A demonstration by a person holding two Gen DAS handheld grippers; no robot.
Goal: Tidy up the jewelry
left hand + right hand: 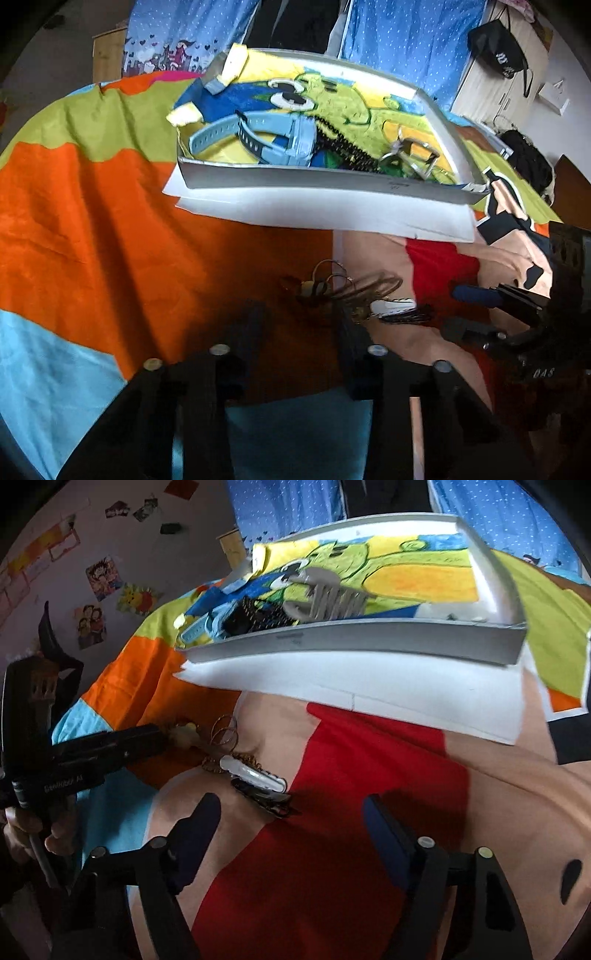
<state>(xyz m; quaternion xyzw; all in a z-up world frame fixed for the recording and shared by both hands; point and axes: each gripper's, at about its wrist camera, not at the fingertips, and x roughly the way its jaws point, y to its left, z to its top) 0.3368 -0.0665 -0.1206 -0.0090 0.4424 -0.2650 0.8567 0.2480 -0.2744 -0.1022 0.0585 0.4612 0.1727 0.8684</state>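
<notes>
White hair clip (pixel 255 775) between, beyond fingers (pixel 201 819)

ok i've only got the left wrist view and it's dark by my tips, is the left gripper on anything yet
observer: the right wrist view shows the left gripper side-on, with its tip right at a cream flower-shaped charm. i cannot tell whether it pinches it

operator: and the right jaws, i only see one blue pad

observer: the right gripper is wide open, both pads touch nothing, and red fabric lies under them

operator: what's nearest to it

observer: a black hair clip just at its tips, nearer its left finger, with a white hair clip lying along the far side
</notes>
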